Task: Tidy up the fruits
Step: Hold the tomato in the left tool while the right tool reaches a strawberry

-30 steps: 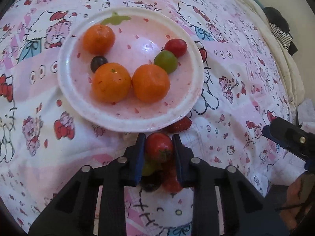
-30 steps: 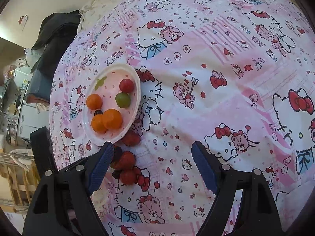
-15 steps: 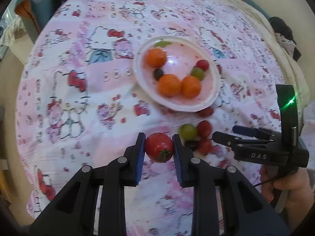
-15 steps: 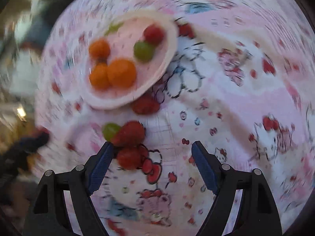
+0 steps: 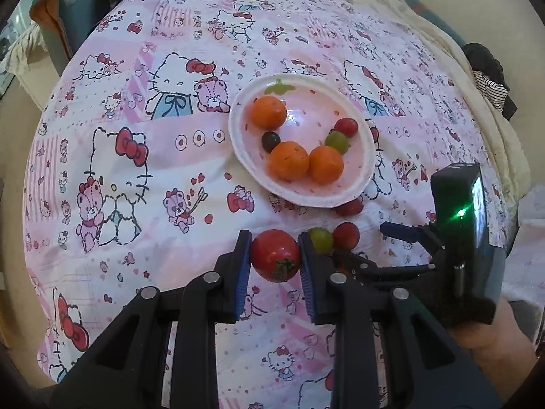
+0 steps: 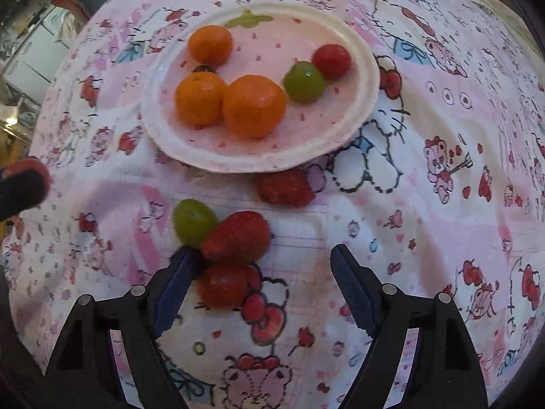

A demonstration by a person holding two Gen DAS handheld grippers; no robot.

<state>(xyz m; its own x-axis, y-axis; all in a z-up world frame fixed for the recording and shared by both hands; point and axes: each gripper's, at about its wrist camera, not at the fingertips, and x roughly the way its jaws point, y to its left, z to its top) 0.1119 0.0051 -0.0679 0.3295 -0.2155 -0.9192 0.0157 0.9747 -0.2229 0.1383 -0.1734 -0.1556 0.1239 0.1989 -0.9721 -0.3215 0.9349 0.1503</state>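
No words, brand names or numbers can be read anywhere. The bedsheet [image 5: 143, 177] carries only cartoon cat and bear drawings, and the plate [image 6: 361, 109] only small printed flecks.

Soft, even daylight — faint shadows under the plate [image 5: 366, 156], a small glare spot in its centre; fisheye bending and dark corners, right-wrist view slightly blurred.
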